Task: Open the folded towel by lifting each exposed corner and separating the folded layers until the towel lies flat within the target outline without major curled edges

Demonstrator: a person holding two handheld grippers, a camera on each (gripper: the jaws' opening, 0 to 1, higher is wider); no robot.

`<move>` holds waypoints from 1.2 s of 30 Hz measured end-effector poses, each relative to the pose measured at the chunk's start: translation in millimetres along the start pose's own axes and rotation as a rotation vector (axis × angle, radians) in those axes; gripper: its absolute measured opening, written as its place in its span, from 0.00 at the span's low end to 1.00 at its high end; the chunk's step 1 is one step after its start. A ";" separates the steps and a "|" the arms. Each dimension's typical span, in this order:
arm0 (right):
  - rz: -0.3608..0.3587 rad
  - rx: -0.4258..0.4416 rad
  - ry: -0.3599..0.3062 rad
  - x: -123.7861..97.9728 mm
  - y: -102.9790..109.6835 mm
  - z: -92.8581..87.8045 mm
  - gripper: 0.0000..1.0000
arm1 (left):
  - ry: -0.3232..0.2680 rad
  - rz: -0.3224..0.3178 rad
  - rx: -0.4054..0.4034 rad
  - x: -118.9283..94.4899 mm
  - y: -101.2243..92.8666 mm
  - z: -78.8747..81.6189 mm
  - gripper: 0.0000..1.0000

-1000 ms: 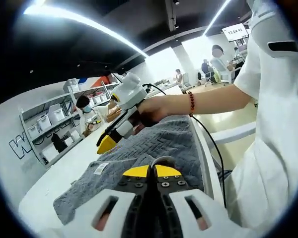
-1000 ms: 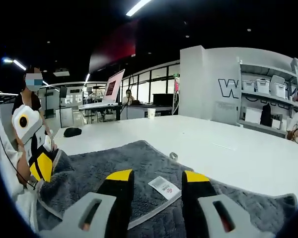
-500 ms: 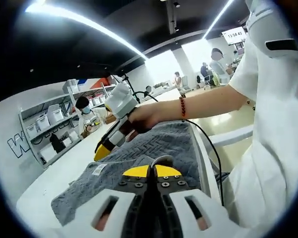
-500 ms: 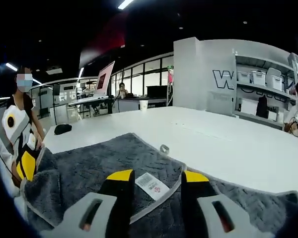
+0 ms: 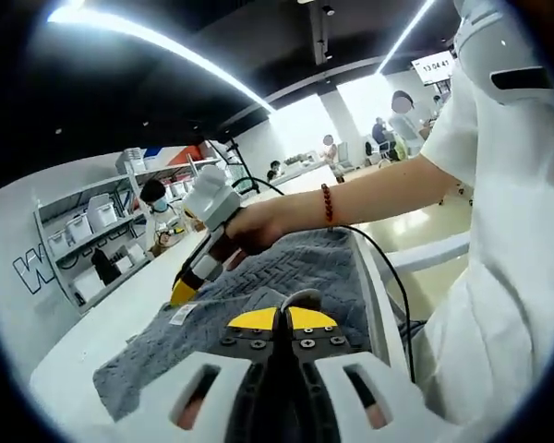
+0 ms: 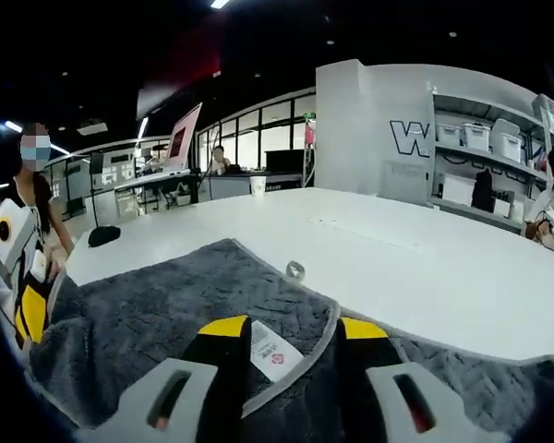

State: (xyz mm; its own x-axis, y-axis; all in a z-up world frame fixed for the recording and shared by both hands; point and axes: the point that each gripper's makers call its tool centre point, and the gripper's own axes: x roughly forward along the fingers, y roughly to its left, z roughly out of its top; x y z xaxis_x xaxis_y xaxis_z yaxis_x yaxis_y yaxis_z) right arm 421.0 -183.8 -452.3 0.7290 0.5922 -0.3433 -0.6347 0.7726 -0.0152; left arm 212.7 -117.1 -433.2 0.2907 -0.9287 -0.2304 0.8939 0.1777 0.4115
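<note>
Left tongs [image 5: 283,319] were pressed together, pinching a raised fold of the grey towel [image 5: 286,272] at its near edge, right by the bench [image 5: 83,337] rim next to the person. Towel lay spread out ahead of both tongs on the white bench, partly opened, with one layer's lighter hem still folded over and running diagonally between the right tongs' tips. Right tongs [image 6: 282,329] were spread, yellow tips just above the towel [image 6: 166,305], straddling that hem and the white label [image 6: 270,352] sewn near it; could not tell if the tips touched the cloth. In the left gripper view the right tongs [image 5: 184,293] came in from ahead-left, held in the person's hand [image 5: 249,226], tip down near the label [image 5: 182,314]. In the right gripper view the left tongs [image 6: 30,312] sat at the far left, at the towel's edge. A small round metal thing [image 6: 295,269] sat on the bench just past the towel's far edge, ahead of the right tongs. A black mouse [image 6: 102,235] lay farther off to the left. Shelves with bins [image 6: 499,148] stood along the wall beyond the right tongs.
</note>
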 end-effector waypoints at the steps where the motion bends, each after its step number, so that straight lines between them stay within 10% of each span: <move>1: -0.002 -0.002 0.005 1.2 -0.5 -0.9 0.34 | 0.001 0.000 0.004 -0.5 -0.6 -1.3 0.01; 36: -0.014 0.088 0.047 30.6 -12.3 -11.0 0.26 | -0.023 0.003 -0.008 -9.1 -6.6 1.4 0.01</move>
State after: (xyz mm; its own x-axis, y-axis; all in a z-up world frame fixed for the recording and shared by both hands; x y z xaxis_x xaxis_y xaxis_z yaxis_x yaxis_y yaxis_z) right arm 448.2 -177.7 -473.0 0.7235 0.5716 -0.3870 -0.5983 0.7989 0.0613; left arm 203.7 -110.2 -432.6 0.2854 -0.9353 -0.2091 0.8957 0.1827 0.4053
